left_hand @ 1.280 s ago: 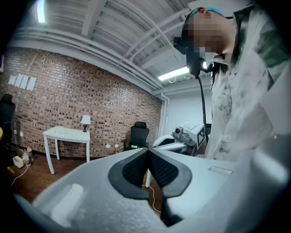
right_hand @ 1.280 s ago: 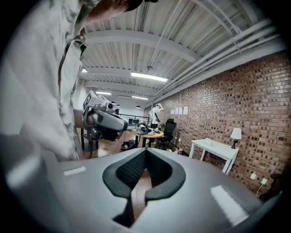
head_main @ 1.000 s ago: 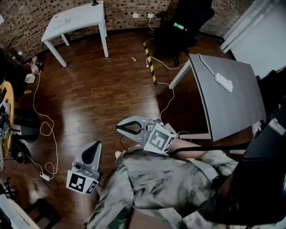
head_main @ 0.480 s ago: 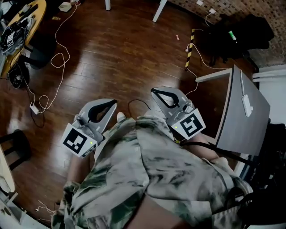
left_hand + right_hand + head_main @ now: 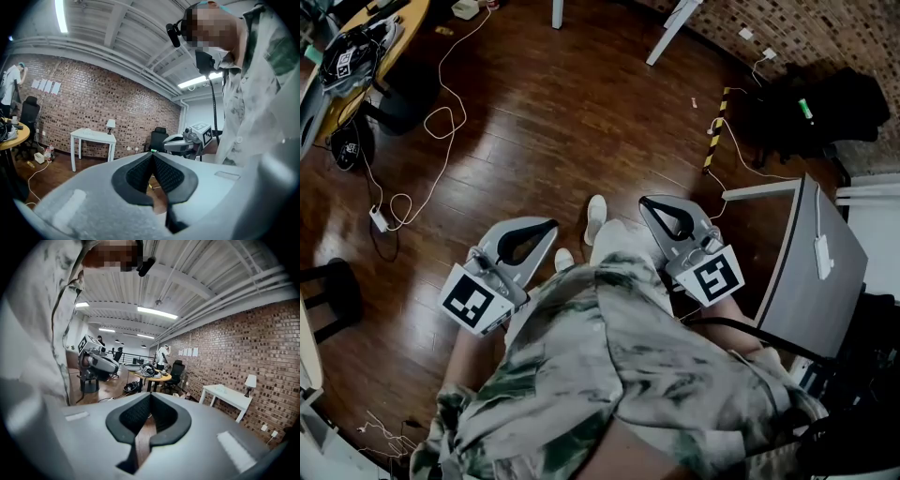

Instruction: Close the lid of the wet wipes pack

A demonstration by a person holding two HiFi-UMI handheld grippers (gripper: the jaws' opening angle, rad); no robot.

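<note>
Head view: since half a second back, a white shoe (image 5: pixel 596 217) has come into sight between left gripper (image 5: pixel 549 226) and right gripper (image 5: pixel 645 202), over the wood floor (image 5: pixel 544 122). Left gripper view: jaw tips meet, nothing held. Right gripper view: tips together, empty. No view shows the wet wipes pack.

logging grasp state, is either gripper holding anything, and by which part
Nothing is held: the left gripper and the right gripper are both shut, fingers meeting at the tips with nothing between them.
</note>
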